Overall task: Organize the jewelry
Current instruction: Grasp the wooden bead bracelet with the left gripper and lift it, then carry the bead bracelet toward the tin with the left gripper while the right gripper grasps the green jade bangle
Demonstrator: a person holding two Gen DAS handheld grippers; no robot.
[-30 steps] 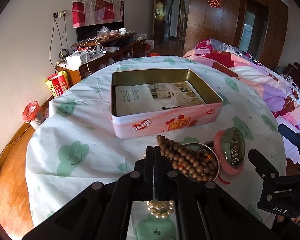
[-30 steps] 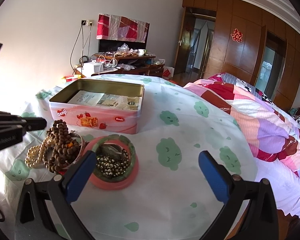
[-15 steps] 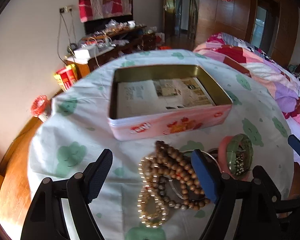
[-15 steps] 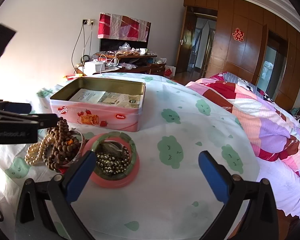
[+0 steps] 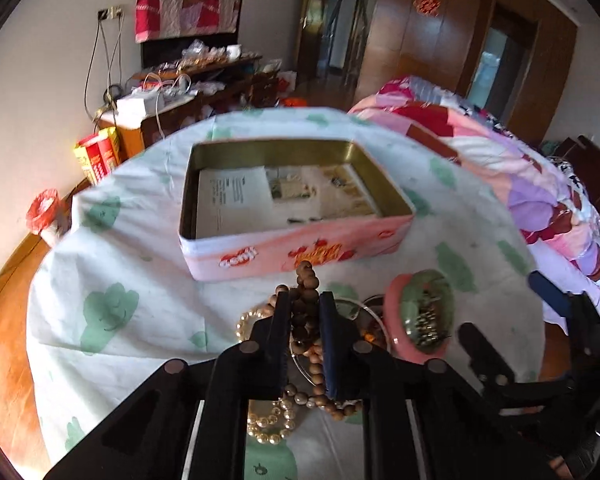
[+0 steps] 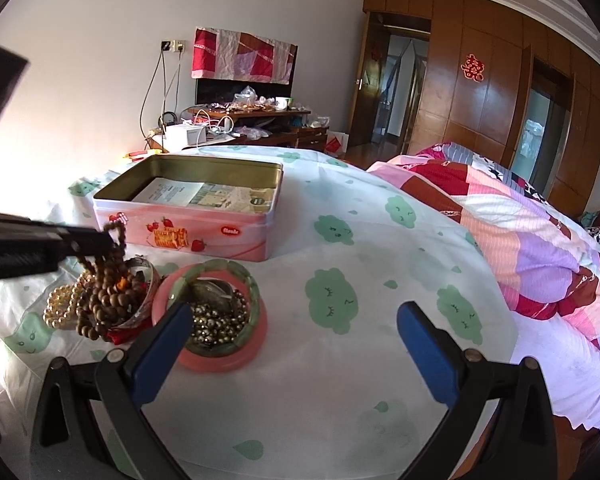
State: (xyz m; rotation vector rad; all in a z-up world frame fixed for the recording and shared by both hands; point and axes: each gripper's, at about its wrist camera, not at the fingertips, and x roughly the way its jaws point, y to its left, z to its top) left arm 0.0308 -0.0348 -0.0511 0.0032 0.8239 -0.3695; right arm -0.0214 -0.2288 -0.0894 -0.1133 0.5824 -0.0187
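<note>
My left gripper [image 5: 305, 300] is shut on a brown wooden bead strand [image 5: 306, 280] and holds its top loop just above the jewelry pile; it also shows at the left of the right wrist view [image 6: 104, 240]. The strand [image 6: 104, 300] hangs onto a silver bangle and a pearl bracelet [image 5: 270, 426]. A pink ring with a green bangle and metal beads [image 6: 216, 316] lies beside them. The open pink tin [image 5: 296, 256] with papers inside stands just beyond. My right gripper [image 6: 294, 328] is open and empty, low over the cloth to the right of the pink ring.
The round table [image 6: 340, 248] has a white cloth with green cloud prints. A bed with a patchwork quilt [image 6: 520, 220] lies to the right. A cluttered TV stand [image 6: 244, 120] stands against the far wall. A red-wrapped bin [image 5: 44, 212] stands on the floor at left.
My left gripper opened wide over the pile half a second ago and has since closed on the wooden bead strand and raised its loop. The right gripper has stayed open and nearly still.
</note>
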